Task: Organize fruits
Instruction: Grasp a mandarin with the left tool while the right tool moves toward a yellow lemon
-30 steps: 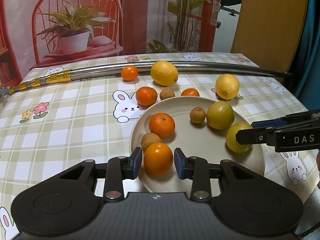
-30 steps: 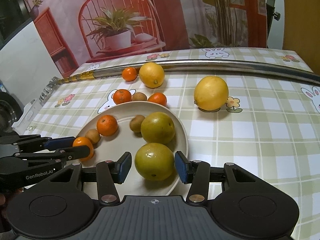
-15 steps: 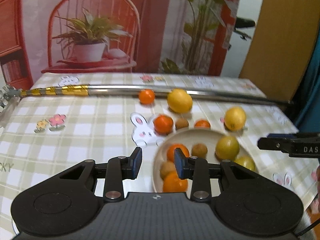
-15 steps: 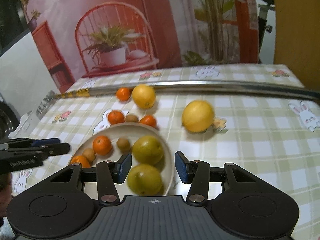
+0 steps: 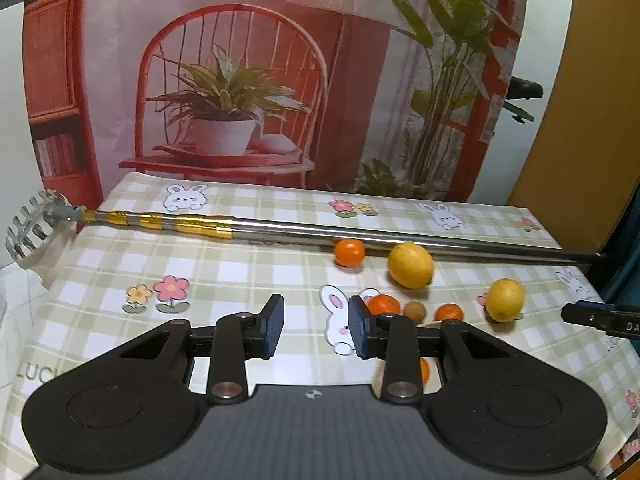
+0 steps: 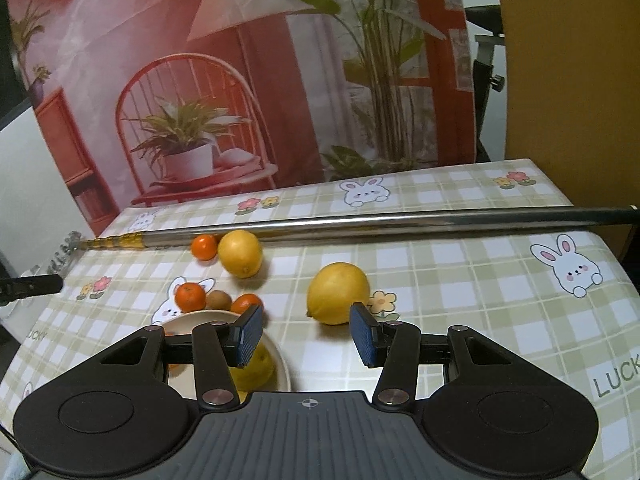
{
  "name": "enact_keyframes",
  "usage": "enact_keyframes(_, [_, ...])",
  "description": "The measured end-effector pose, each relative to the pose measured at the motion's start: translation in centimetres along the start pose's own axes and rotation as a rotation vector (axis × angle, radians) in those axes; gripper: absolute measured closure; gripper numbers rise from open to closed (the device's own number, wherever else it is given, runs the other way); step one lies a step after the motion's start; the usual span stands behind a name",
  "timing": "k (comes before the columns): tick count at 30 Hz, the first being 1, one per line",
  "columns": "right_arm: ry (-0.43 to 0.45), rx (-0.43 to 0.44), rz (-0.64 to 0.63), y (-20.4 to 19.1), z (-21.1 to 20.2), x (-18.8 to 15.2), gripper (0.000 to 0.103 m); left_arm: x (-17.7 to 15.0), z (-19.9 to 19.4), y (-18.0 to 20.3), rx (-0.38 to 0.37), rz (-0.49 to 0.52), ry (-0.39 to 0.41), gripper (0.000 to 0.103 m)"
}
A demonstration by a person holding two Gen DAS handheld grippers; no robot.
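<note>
My left gripper (image 5: 316, 328) is open and empty above the checked tablecloth, and its body hides the plate. Beyond it lie a small orange (image 5: 349, 253), a lemon (image 5: 411, 265), another orange (image 5: 383, 305), a small brown fruit (image 5: 414, 311), a third orange (image 5: 449, 313) and a second lemon (image 5: 505, 300). My right gripper (image 6: 307, 336) is open with nothing between its pads. A lemon (image 6: 338, 299) lies just beyond it. The cream plate (image 6: 282, 368) shows under its left finger, holding a yellow-green fruit (image 6: 252, 372).
A long metal pole (image 5: 320, 232) with gold bands lies across the back of the table. A printed backdrop hangs behind it. The right gripper's tip (image 5: 600, 318) shows at the right edge, and the left gripper's tip (image 6: 32, 285) at the left edge.
Both grippers have risen and drawn back from the plate. The orange and the yellow-green fruit that sat between their jaws stayed on the plate.
</note>
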State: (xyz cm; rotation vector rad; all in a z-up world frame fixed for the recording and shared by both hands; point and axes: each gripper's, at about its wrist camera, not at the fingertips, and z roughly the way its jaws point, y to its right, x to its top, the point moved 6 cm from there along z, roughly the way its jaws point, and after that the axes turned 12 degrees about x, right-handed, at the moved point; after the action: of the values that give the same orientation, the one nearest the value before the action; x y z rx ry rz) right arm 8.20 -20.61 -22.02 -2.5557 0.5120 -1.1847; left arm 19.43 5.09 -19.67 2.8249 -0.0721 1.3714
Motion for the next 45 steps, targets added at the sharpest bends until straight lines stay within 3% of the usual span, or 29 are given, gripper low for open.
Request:
enact_keyframes(10, [0.002, -0.012, 0.026, 1.1, 1.5, 0.6, 0.058, 1.6, 2.1, -1.6, 0.016, 0.008, -0.025, 0.066])
enact_keyframes(19, [-0.002, -0.004, 0.038, 1.9, 3.4, 1.5, 0.058, 2.7, 5.1, 0.6, -0.047, 0.027, -0.069, 0.066])
enact_keyframes(26, [-0.020, -0.007, 0.042, 2.6, 4.6, 1.6, 0.058, 1.8, 8.7, 4.3, -0.152, 0.060, -0.164, 0.066])
enact_keyframes(31, [-0.019, -0.003, 0.075, 3.5, 5.2, 1.4, 0.058, 0.7, 11.7, 6.3, -0.187, 0.064, -0.242, 0.066])
enact_keyframes(45, [-0.016, 0.010, 0.101, 4.2, 5.3, 0.8, 0.058, -0.9, 14.8, 7.8, -0.200, 0.012, -0.311, 0.061])
